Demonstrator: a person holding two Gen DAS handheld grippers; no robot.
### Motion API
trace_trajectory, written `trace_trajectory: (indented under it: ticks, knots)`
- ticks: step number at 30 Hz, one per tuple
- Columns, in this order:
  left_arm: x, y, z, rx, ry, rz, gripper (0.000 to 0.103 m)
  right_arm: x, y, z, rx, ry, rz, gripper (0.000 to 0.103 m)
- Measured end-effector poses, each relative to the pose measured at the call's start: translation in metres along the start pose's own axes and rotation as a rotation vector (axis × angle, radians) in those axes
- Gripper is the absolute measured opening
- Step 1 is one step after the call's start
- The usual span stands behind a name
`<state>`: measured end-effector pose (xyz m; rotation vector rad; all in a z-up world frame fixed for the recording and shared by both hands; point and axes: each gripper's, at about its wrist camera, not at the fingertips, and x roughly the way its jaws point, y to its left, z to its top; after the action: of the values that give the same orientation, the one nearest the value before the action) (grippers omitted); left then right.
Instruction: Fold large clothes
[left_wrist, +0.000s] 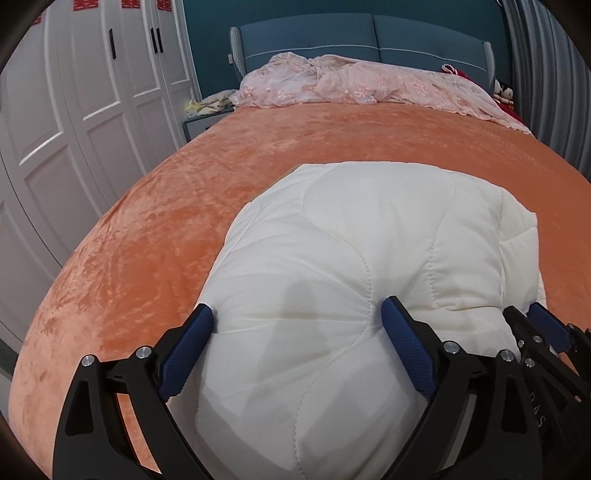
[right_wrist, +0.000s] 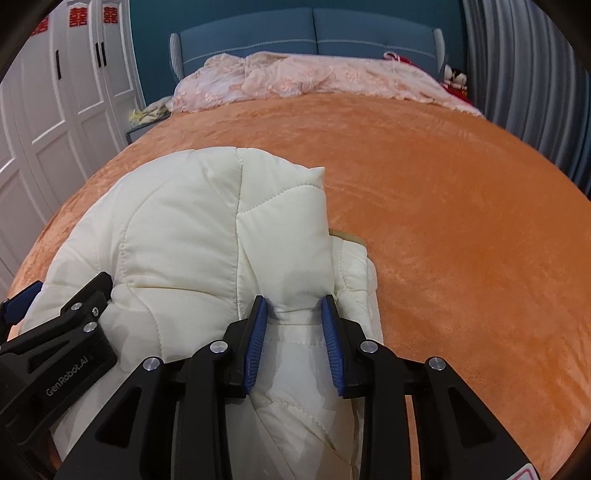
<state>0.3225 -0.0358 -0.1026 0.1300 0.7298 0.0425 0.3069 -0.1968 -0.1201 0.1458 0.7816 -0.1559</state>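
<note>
While your right hand-held gripper (right_wrist: 293, 308) pinches a ridge of the cream quilted padded garment (left_wrist: 369, 251) on the orange velvet bed cover (left_wrist: 155, 221), your left hand-held gripper (left_wrist: 297, 314) straddles its bulk wide open; the bundle stretches ahead of both, toward the headboard

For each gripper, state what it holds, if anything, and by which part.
The right gripper pinches a bunched ridge near the right edge of the white quilted garment. The left gripper straddles the garment's puffy bulk, jaws wide; whether it grips cannot be told.
</note>
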Motion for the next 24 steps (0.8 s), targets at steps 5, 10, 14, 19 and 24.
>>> trace_trajectory:
  ticks: [5, 10, 14, 19, 24]
  knots:
    - [0.004, 0.0, -0.005, -0.009, -0.031, 0.004, 0.091, 0.003, 0.0, -0.003, 0.0, -0.03, -0.004, 0.027]
    - [0.006, -0.001, -0.008, -0.018, -0.057, 0.012, 0.092, 0.005, -0.002, -0.006, 0.004, -0.045, 0.0, 0.027]
    - [0.006, -0.002, -0.01, -0.02, -0.069, 0.017, 0.092, 0.004, -0.002, -0.008, 0.002, -0.053, -0.002, 0.027]
    - [0.007, -0.002, -0.011, -0.019, -0.07, 0.017, 0.092, 0.004, 0.0, -0.008, -0.001, -0.055, -0.006, 0.027]
    - [0.007, -0.002, -0.011, -0.019, -0.071, 0.016, 0.092, 0.003, 0.001, -0.008, -0.005, -0.057, -0.011, 0.027]
